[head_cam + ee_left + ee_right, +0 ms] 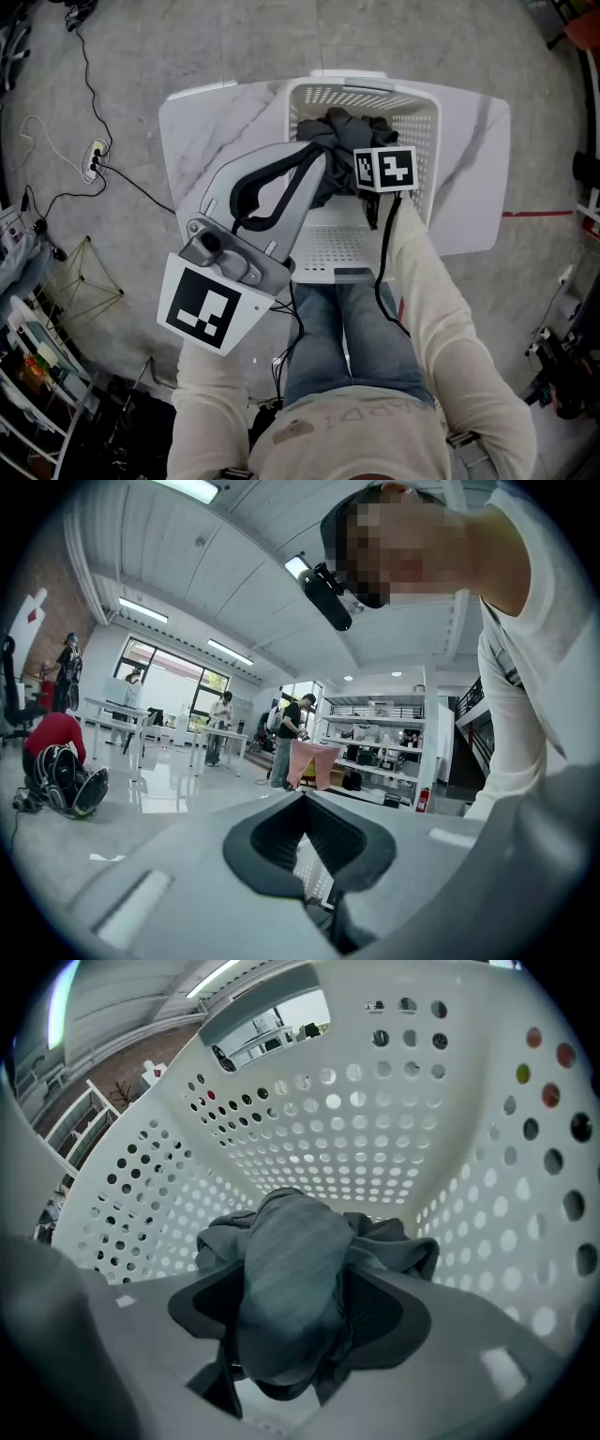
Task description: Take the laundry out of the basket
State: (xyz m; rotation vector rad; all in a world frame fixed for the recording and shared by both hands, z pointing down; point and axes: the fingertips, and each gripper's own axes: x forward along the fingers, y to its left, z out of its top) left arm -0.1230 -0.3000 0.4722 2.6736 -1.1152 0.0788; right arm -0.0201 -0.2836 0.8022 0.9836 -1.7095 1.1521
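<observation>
Dark-grey garment [286, 1269] clamped in right gripper [298, 1283], forearm stretched down into white basket [420, 131]. Left gripper [317, 156] raised over left rim, jaw tips touching, empty.

Left claw [315, 161] hides basket's [424, 117] near-left wall, pt of laundry [343, 127].

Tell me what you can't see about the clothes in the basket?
- Head view: the left gripper covers part of the basket and dark clothes.
- Right gripper view: the clothes hide the basket floor under them.
- One bunched bundle: how many pieces, can't tell.
</observation>
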